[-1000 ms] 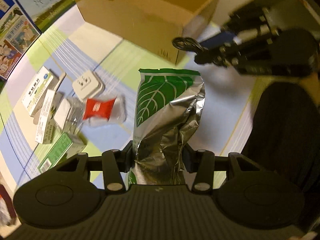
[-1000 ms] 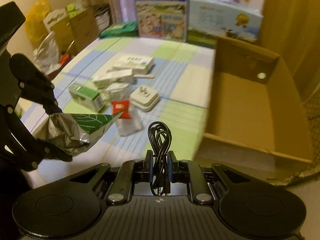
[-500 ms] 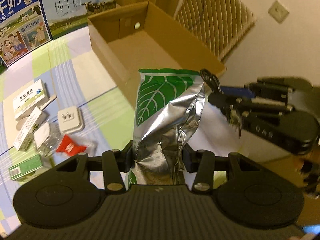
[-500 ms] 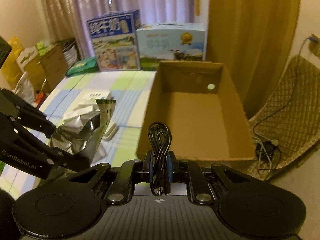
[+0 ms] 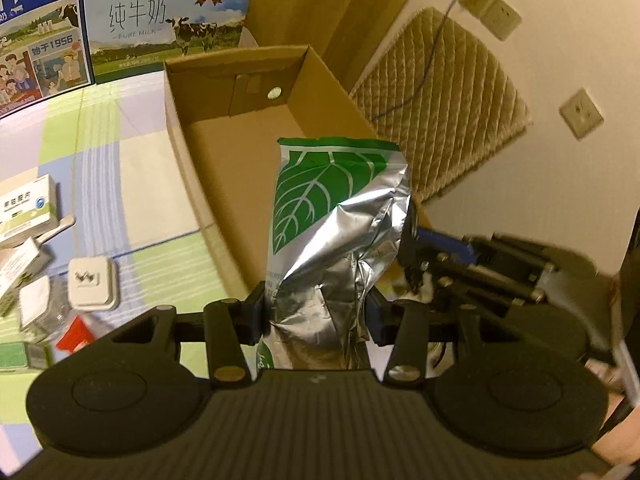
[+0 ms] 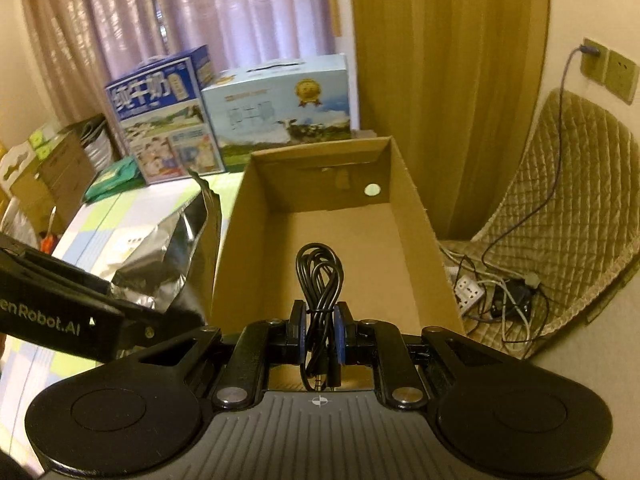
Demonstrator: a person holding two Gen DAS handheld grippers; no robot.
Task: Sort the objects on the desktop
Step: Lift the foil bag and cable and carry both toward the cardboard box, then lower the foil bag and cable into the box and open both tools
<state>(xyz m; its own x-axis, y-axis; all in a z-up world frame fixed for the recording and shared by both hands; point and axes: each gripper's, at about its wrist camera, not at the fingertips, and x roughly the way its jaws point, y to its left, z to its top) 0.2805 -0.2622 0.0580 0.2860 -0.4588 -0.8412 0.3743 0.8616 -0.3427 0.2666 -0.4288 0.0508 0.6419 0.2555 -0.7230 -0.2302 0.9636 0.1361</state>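
Cardboard box [image 6: 328, 240] lay straight ahead — right tongs [image 6: 319, 330] clamped on coiled cable [image 6: 320, 276], nearer it; left tongs [image 5: 316, 312] pinched foil pouch [image 5: 336, 216] upright

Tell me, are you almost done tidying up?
Not yet. The cardboard box looks empty, so nothing is sorted. In hand: the left claw holds a foil bag, the right claw a black cable, both at the box. Left on the table: small boxes and a white socket.

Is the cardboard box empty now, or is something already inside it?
Empty: the cardboard box shows only bare floor; the cable and foil bag remain gripped.
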